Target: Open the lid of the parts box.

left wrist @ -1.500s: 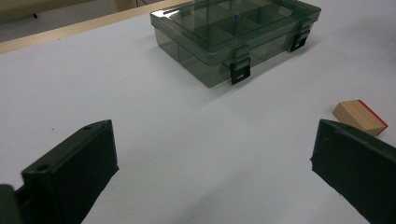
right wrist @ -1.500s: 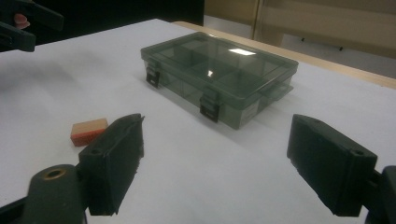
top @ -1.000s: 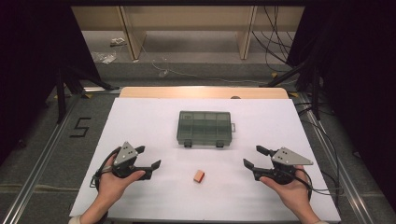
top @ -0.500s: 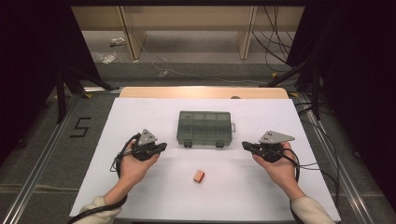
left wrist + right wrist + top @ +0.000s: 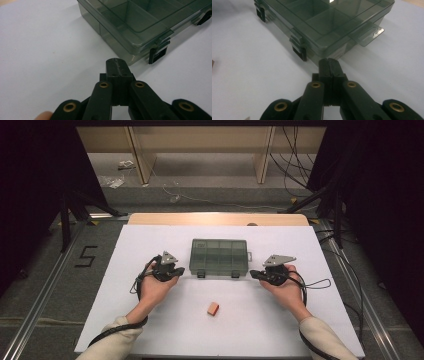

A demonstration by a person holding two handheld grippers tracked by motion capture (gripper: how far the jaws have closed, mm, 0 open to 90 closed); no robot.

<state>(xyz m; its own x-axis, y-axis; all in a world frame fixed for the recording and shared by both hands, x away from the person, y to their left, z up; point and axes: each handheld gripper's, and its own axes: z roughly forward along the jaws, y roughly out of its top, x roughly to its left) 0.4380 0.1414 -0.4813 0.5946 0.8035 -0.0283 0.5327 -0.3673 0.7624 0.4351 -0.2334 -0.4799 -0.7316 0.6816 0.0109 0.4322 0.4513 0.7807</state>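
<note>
The compartment box point(image 5: 220, 258) was set at the counter's point(image 5: 150, 240) centre. The left gripper point(image 5: 176, 271) was held at its 8 o'clock corner, the right gripper point(image 5: 256, 274) at its 4 o'clock corner, both with jaws pressed together, empty. A small block point(image 5: 213, 308) was left at 6 o'clock.

So the right gripper point(image 5: 329, 65) is sitting with its black jaws pressed flat together, nothing pinched between them, tip just short of the box's point(image 5: 329, 23) near corner. The smoky clear box is lying closed on the white table point(image 5: 247, 75), two black latches point(image 5: 300, 52) facing down its front edge.
</note>
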